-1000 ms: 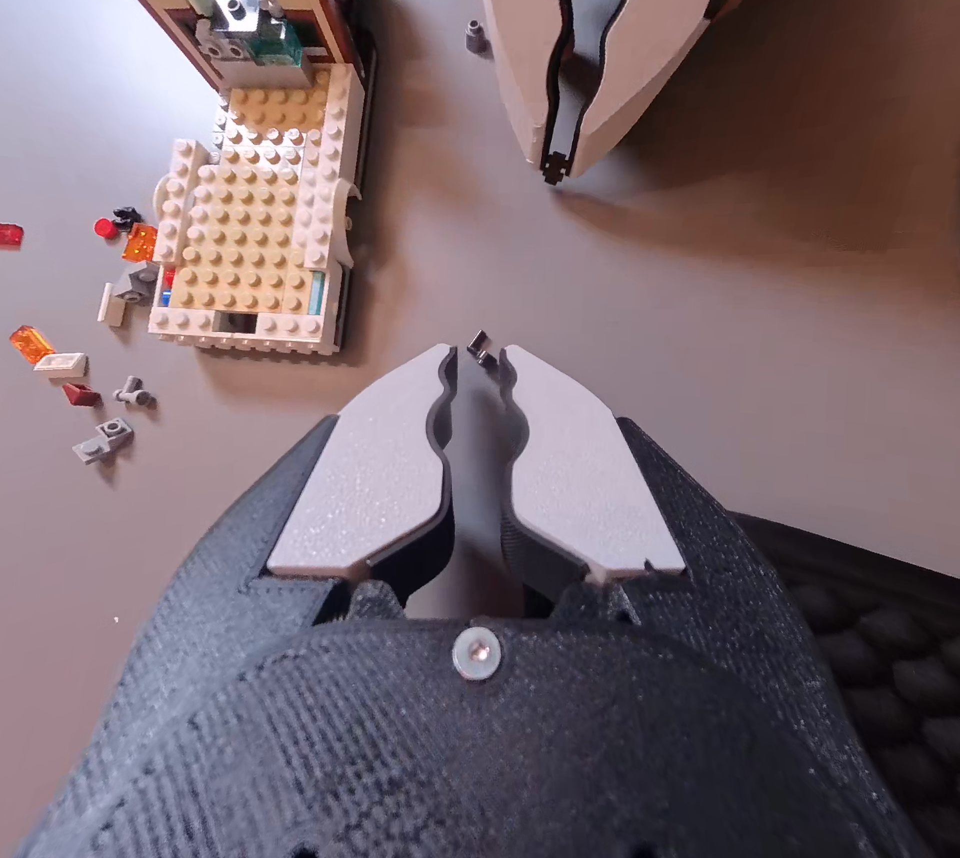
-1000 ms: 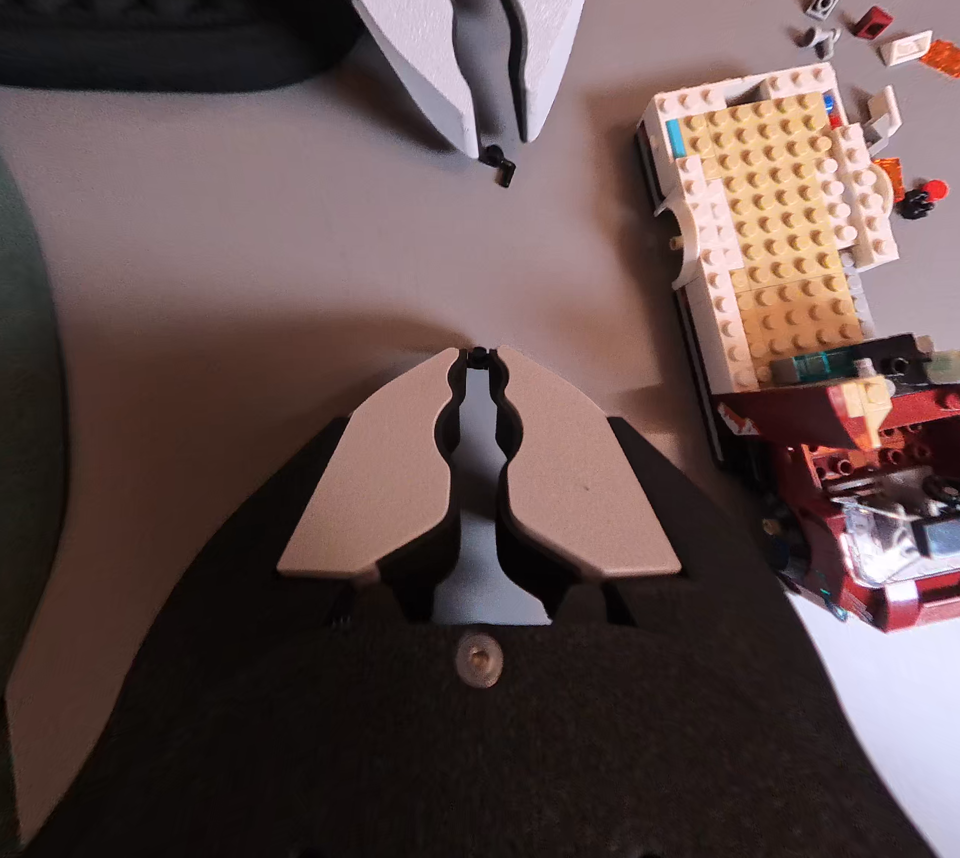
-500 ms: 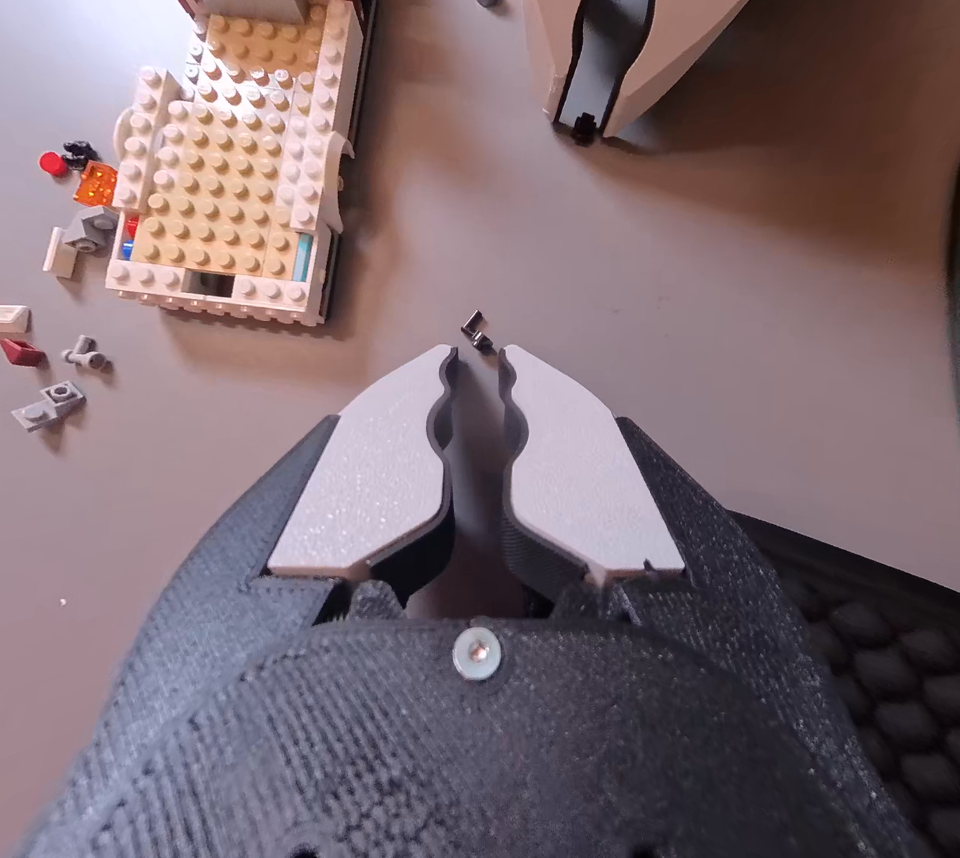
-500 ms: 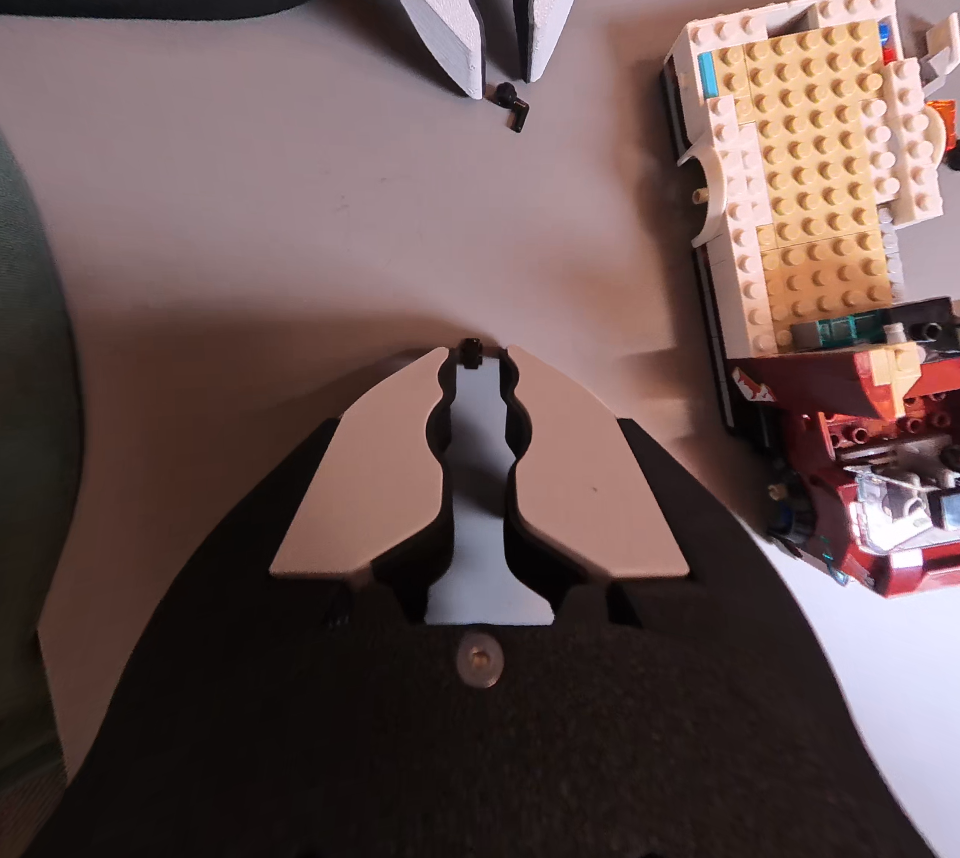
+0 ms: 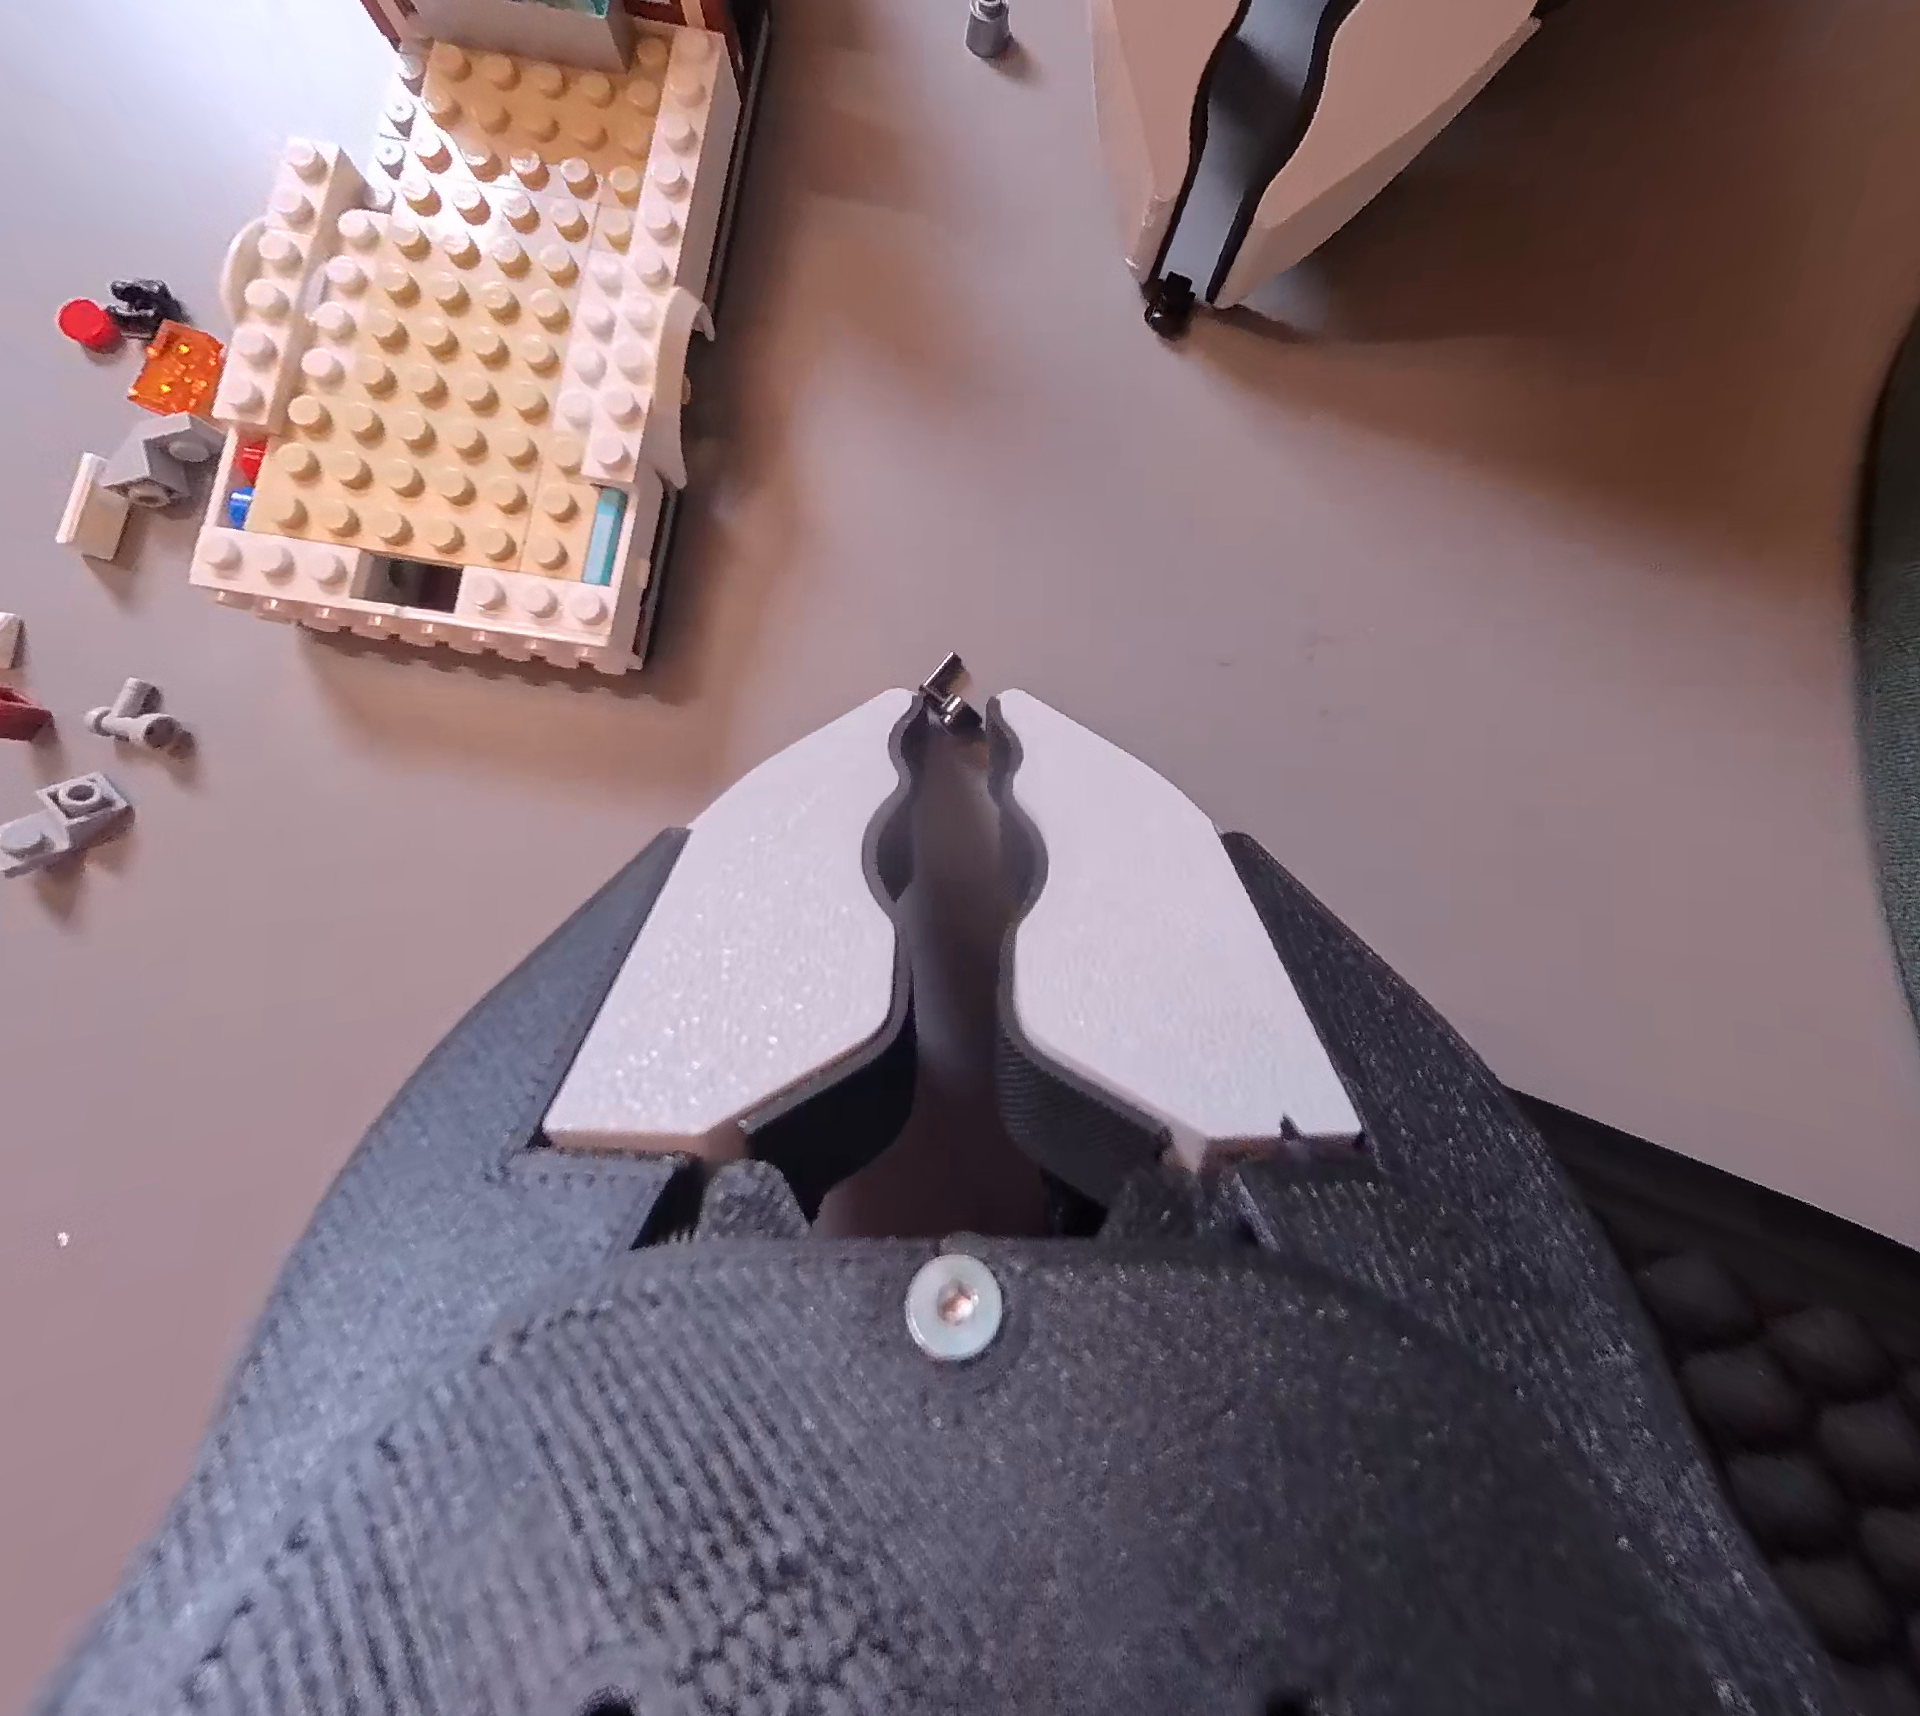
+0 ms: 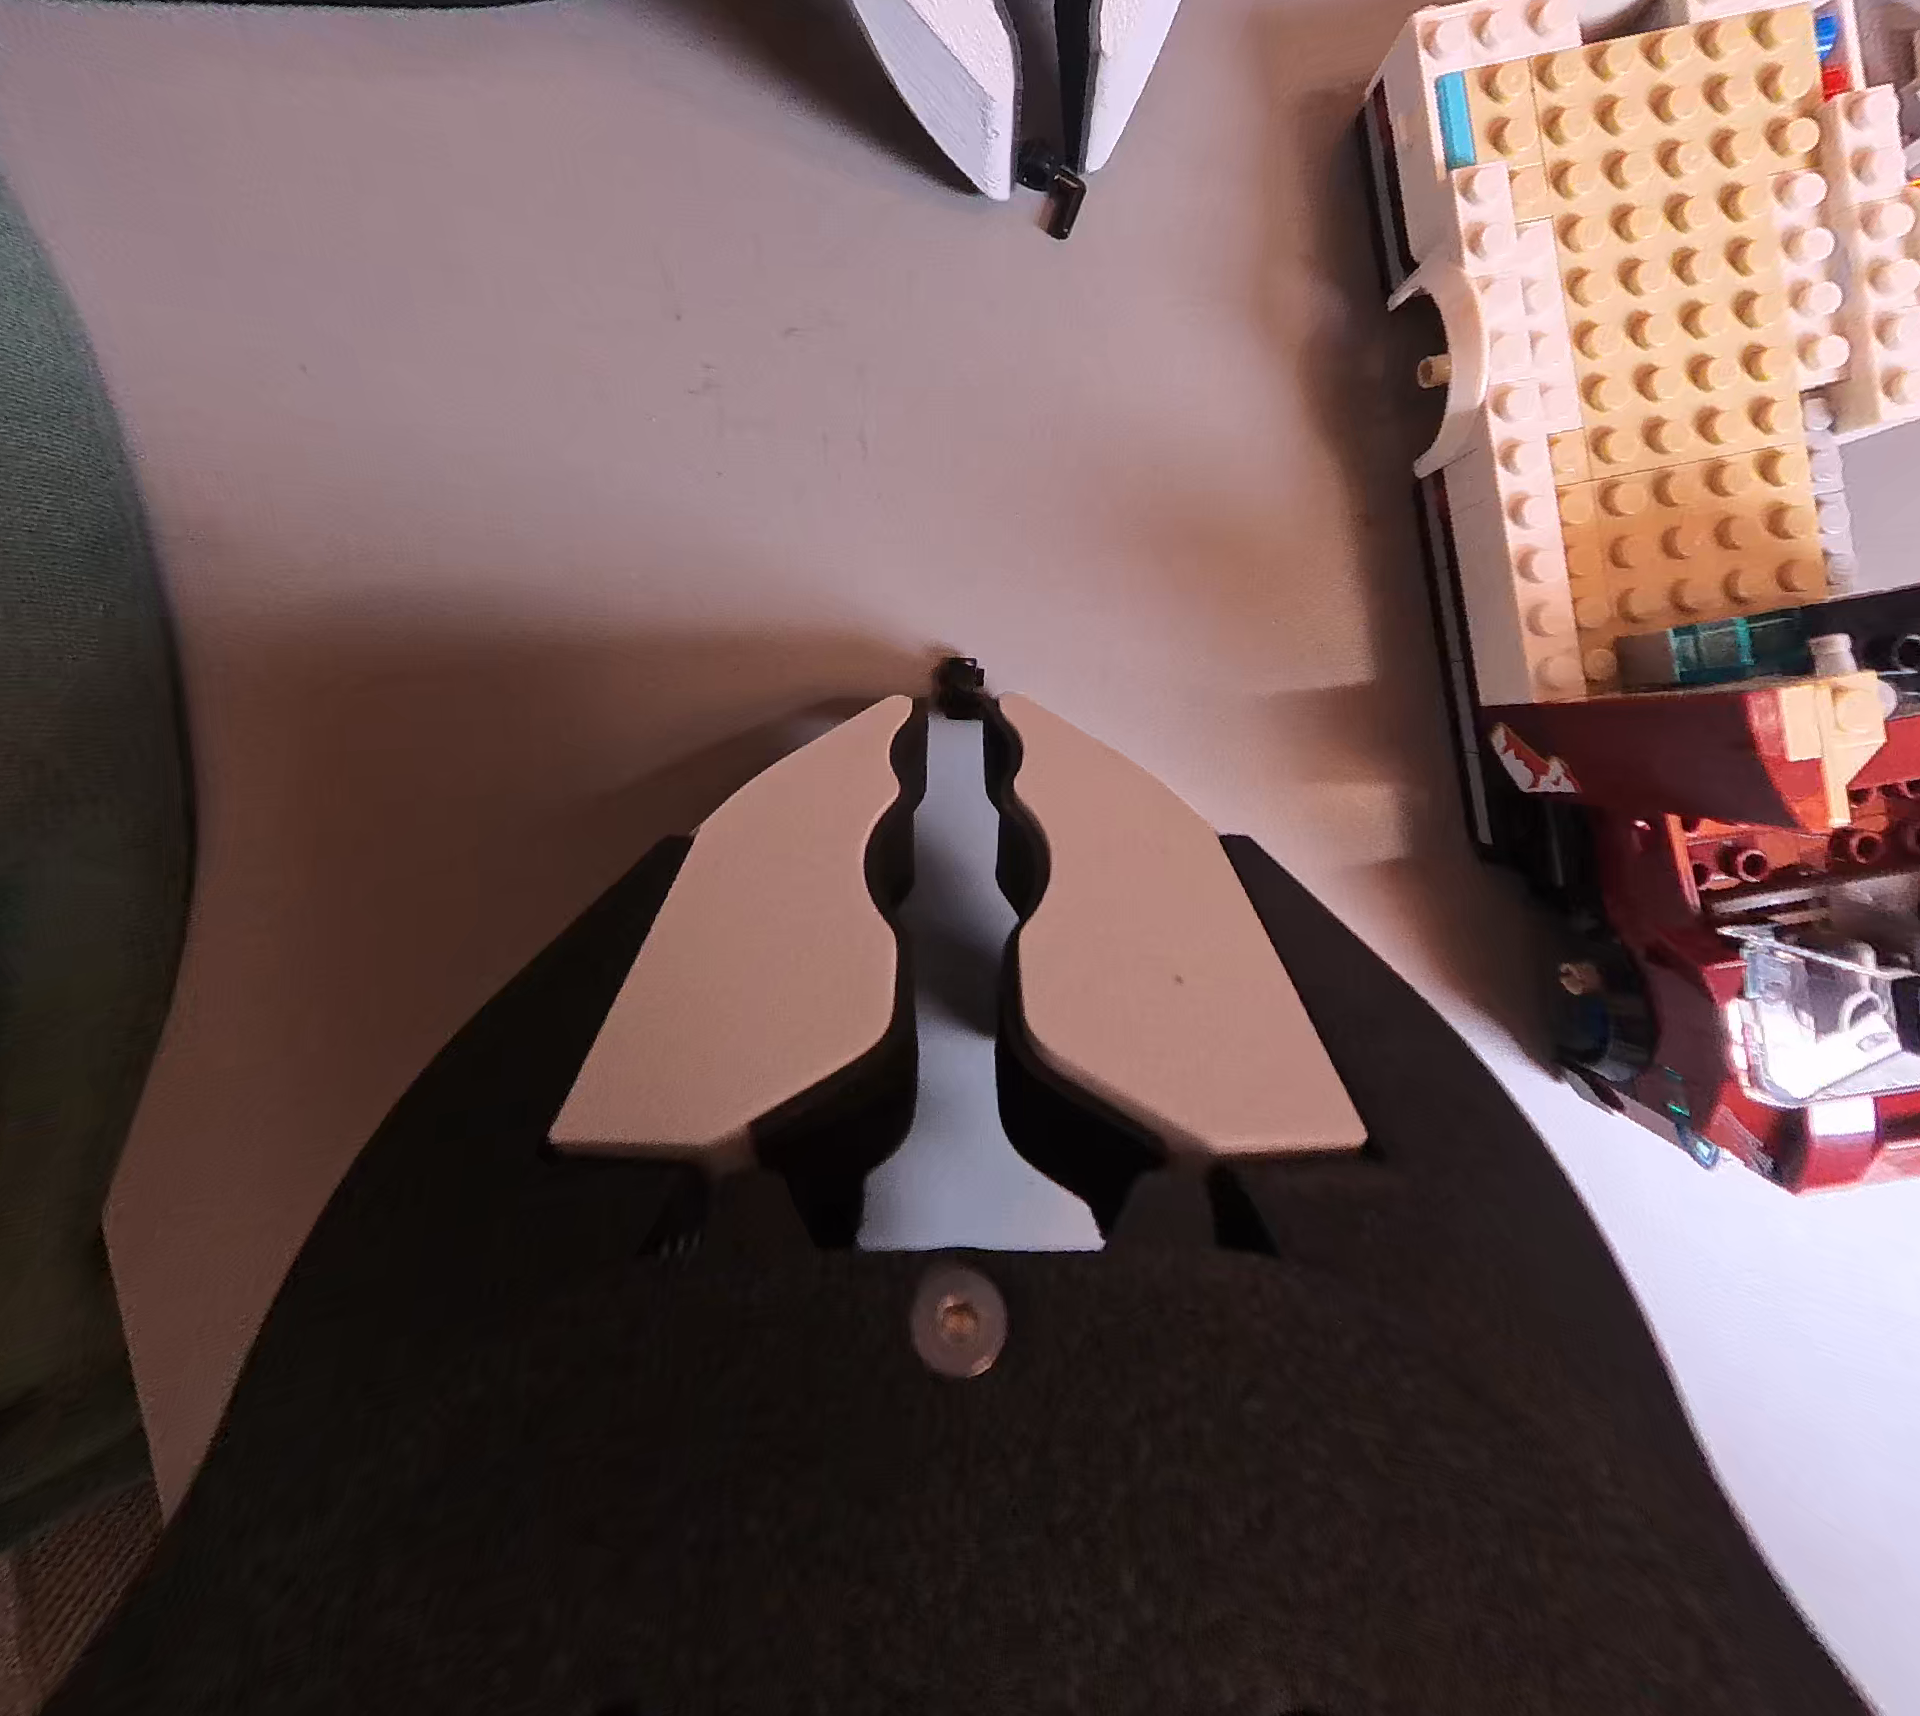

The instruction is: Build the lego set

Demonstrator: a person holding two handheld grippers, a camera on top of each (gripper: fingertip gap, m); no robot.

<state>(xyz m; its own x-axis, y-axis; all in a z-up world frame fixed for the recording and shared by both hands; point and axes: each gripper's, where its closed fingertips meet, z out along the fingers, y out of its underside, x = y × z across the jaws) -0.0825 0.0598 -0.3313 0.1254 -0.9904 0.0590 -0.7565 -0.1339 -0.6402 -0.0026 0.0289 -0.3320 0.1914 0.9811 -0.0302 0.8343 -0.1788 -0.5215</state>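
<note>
A partly built lego model (image 5: 468,378) with a tan studded floor, white walls and a dark red section stands on the grey table; it also shows in the right wrist view (image 6: 1662,316). My left gripper (image 5: 951,708) is down at the table, shut on a small black angled piece (image 5: 943,692), which sticks out past the tips. From the right wrist view the left gripper (image 6: 1044,160) shows that piece (image 6: 1060,206) pinched at its tips. My right gripper (image 6: 958,700) is shut on another tiny black piece (image 6: 958,679), opposite the left one; it also shows in the left wrist view (image 5: 1195,295).
Loose pieces lie left of the model: a red stud (image 5: 85,321), an orange clear tile (image 5: 177,367), grey brackets (image 5: 62,825). A grey round stud (image 5: 987,19) stands near the right gripper. A black padded object (image 5: 1766,1354) and green fabric (image 6: 62,731) border the table. About 9 centimeters separates my left fingertips from my right. Left tips and right tips are each some 15 centimeters from the orange clear tile (image 5: 177,367).
My left gripper has moved forward over the black angled piece and its fingers have narrowed onto it. The right gripper keeps its hold and has shifted slightly.
</note>
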